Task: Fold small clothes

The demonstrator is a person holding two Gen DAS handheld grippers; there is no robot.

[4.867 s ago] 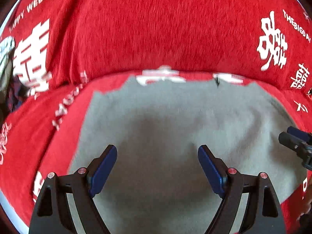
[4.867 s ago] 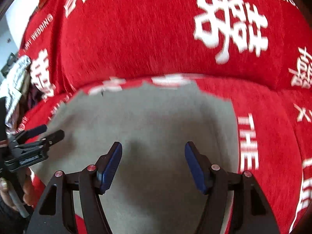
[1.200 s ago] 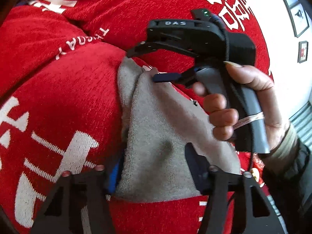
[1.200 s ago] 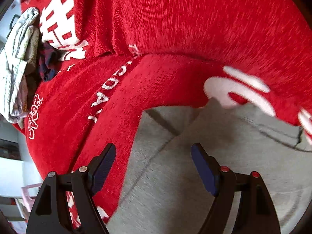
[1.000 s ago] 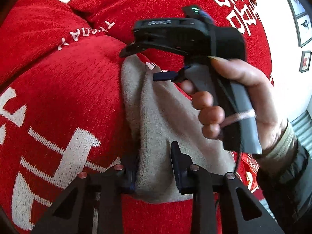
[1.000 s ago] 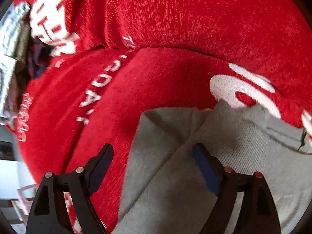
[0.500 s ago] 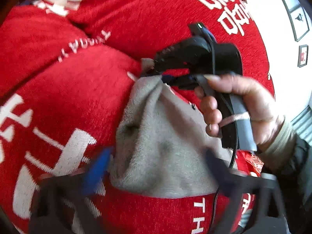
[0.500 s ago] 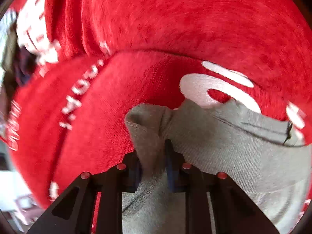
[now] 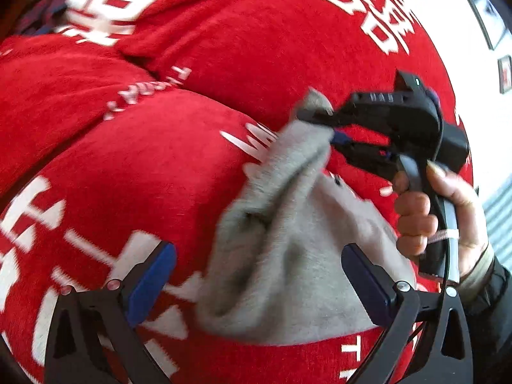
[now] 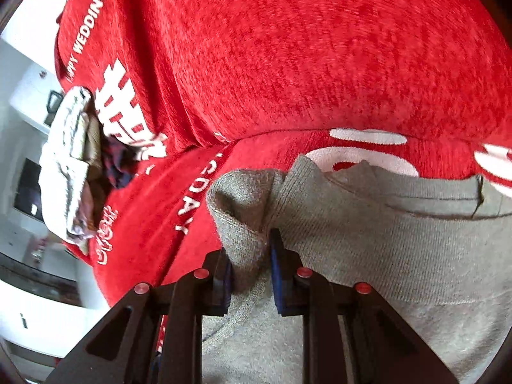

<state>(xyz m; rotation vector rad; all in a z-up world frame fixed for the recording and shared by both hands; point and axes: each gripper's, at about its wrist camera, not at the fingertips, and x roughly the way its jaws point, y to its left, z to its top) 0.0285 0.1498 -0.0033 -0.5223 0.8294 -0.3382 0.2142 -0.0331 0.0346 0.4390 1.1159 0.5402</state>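
Lying on red printed sofa cover (image 9: 166,172): grey garment (image 9: 288,272), one corner pinched in right gripper (image 10: 251,272). Left gripper (image 9: 256,275) spread wide, gripping nothing. Beyond, a blurred clothes pile (image 10: 73,163), hard to identify.

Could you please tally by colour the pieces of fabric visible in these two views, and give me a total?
Grey: 1, the grey garment, pinched by the right gripper.
Red: 1, the red sofa cover with white lettering.
White and beige: 1, the pale bundle at the sofa's end.
Dark plaid: 1, the dark cloth beside that bundle.
Total: 4
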